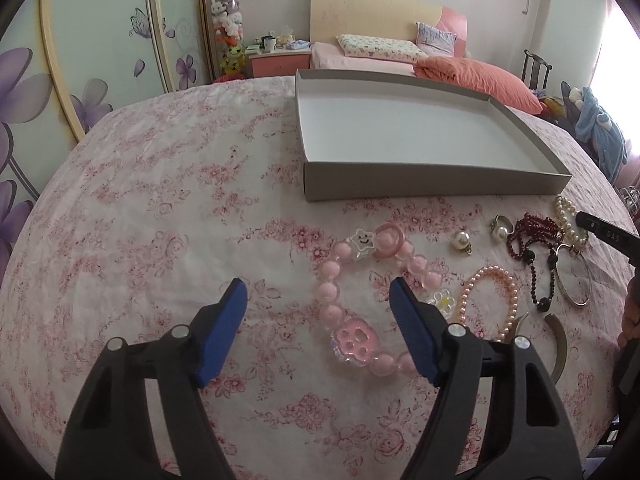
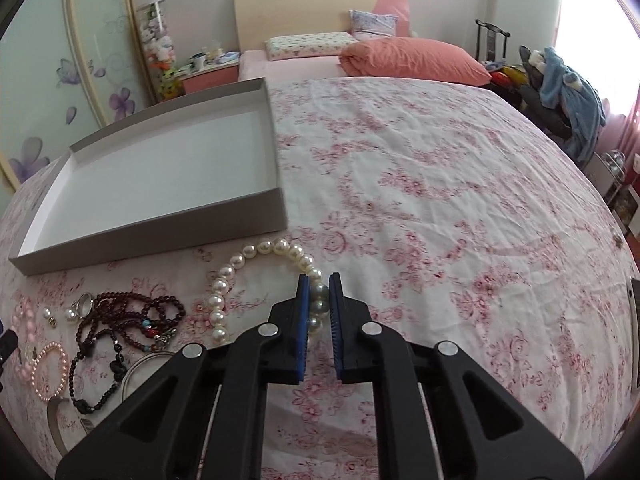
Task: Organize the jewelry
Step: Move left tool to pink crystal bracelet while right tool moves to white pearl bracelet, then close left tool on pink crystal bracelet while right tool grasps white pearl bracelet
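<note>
My left gripper (image 1: 318,292) is open just above the flowered cloth, its blue pads straddling the left part of a chunky pink bead bracelet (image 1: 332,286) with star and paw charms; the pads do not touch it. My right gripper (image 2: 319,286) is shut on the white pearl bracelet (image 2: 240,260), a few pearls pinched between the blue pads. An empty grey shallow box (image 1: 420,178) (image 2: 160,224) lies beyond the jewelry. A small pink pearl bracelet (image 1: 490,276), dark red beads (image 1: 532,234) (image 2: 132,312), a pearl ring (image 1: 500,228) and a metal bangle (image 1: 576,276) lie between the grippers.
The table is covered with a pink floral cloth (image 2: 440,200). A loose pearl earring (image 1: 460,240) and a curved horn-like piece (image 1: 560,340) lie nearby. Behind stand a bed with an orange quilt (image 2: 412,58), a bedside cabinet (image 1: 280,62) and a wardrobe with purple flowers (image 1: 24,92).
</note>
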